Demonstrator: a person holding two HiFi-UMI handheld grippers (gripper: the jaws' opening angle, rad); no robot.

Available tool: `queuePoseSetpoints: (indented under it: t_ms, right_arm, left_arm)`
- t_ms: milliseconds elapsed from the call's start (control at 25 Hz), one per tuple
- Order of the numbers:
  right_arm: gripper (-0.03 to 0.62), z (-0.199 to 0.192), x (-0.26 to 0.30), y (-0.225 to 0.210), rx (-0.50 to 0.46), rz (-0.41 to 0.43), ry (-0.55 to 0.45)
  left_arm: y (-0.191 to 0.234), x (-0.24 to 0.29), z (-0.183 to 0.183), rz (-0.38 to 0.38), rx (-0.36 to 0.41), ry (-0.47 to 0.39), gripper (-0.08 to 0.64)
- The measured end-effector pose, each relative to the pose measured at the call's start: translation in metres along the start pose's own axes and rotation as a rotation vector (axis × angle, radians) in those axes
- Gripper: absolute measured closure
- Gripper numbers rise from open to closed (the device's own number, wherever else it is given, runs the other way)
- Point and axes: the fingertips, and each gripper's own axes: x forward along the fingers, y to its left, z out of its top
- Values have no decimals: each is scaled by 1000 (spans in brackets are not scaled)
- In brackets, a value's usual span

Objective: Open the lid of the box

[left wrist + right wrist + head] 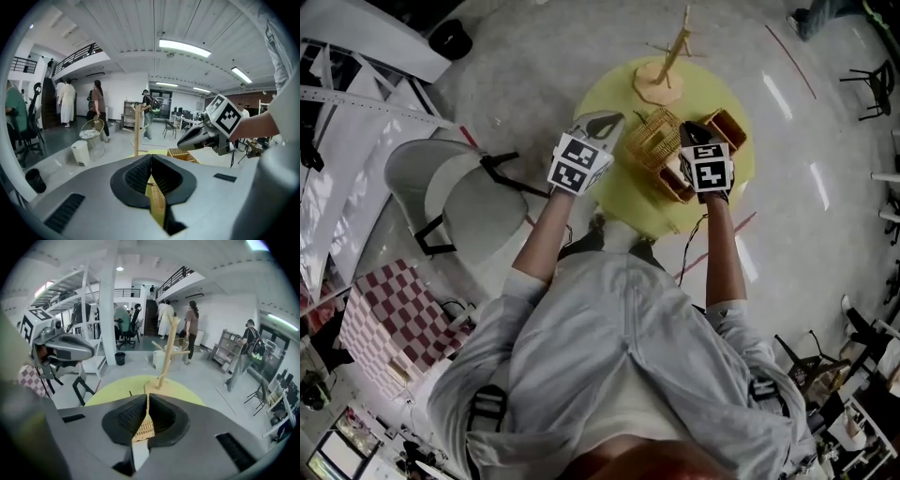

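A woven cane box [677,181] stands on the round yellow table [605,94], its lattice lid [654,139] lifted up between my two grippers. My left gripper [605,120] is at the lid's left side. In the left gripper view its jaws [151,161] are shut on a thin woven edge [157,199]; I cannot tell whether that edge belongs to the lid or to a wall. My right gripper [689,131] is over the box's right part. In the right gripper view [146,401] it is shut on a strip of the woven lid [143,428].
A wooden peg stand [661,80] rises at the table's far side. A grey folding chair [450,197] is left of the table and a checkered bag [389,319] lies on the floor. Several people walk in the hall behind, near a white bin [79,152].
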Motion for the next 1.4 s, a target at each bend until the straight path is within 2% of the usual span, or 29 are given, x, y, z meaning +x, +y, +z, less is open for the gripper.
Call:
queuePoseSetpoints:
  t_ms: [400,640,1080,1400]
  right_arm:
    - [569,34,-114,-68,40,-158,-209]
    - [569,41,-170,-98,51,-251,-292]
    - [569,60,-243,-124,30,-318,-389]
    - [569,72,-265,-129,-12,-329,-415]
  left_arm:
    - [-52,15,81,-51,105,-120,531]
    - [-78,18,125,-75,168,-184,531]
    - [-119,8,195,-106,261,-285,531]
    - [-135,0,220,-107,309,-327,531]
